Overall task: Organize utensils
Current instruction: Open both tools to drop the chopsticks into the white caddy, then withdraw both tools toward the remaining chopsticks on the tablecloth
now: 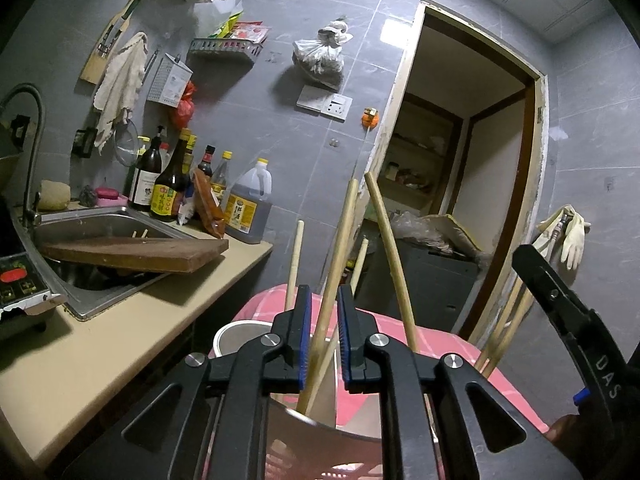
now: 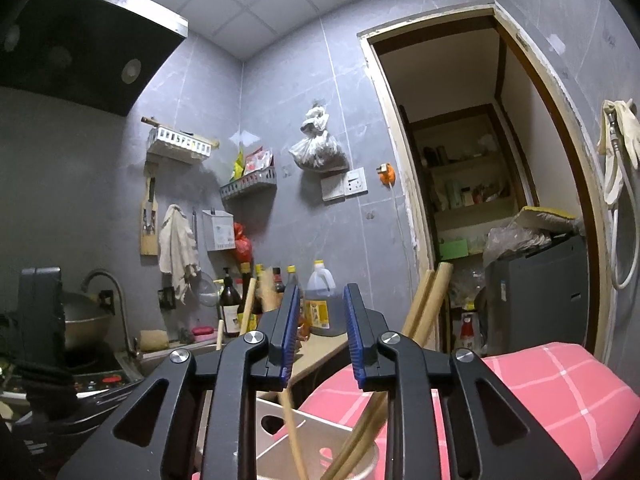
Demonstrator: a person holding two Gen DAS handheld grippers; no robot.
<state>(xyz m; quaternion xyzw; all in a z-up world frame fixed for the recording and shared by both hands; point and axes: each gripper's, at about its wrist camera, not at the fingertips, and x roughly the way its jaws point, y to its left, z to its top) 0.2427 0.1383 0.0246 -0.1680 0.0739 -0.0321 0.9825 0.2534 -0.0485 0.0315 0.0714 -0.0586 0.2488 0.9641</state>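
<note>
Several wooden chopsticks (image 1: pixel 384 240) stand up out of a holder (image 1: pixel 320 436) just below my left gripper (image 1: pixel 323 324). One chopstick (image 1: pixel 340 256) rises through the gap between its blue pads, which stand a little apart and do not clamp it. My right gripper (image 2: pixel 322 324) is open and empty above the same holder (image 2: pixel 304 436); chopsticks (image 2: pixel 424 304) lean to the right of its fingers. The right gripper also shows in the left wrist view (image 1: pixel 560 312) at the right edge.
A pink checked cloth (image 2: pixel 552 384) lies under the holder. To the left are a beige counter (image 1: pixel 100 340), a steel sink (image 1: pixel 80 220) with a wooden cutting board (image 1: pixel 136 254) across it, sauce bottles (image 1: pixel 172 184) and a white bowl (image 1: pixel 240 340). A doorway (image 1: pixel 460 180) opens ahead.
</note>
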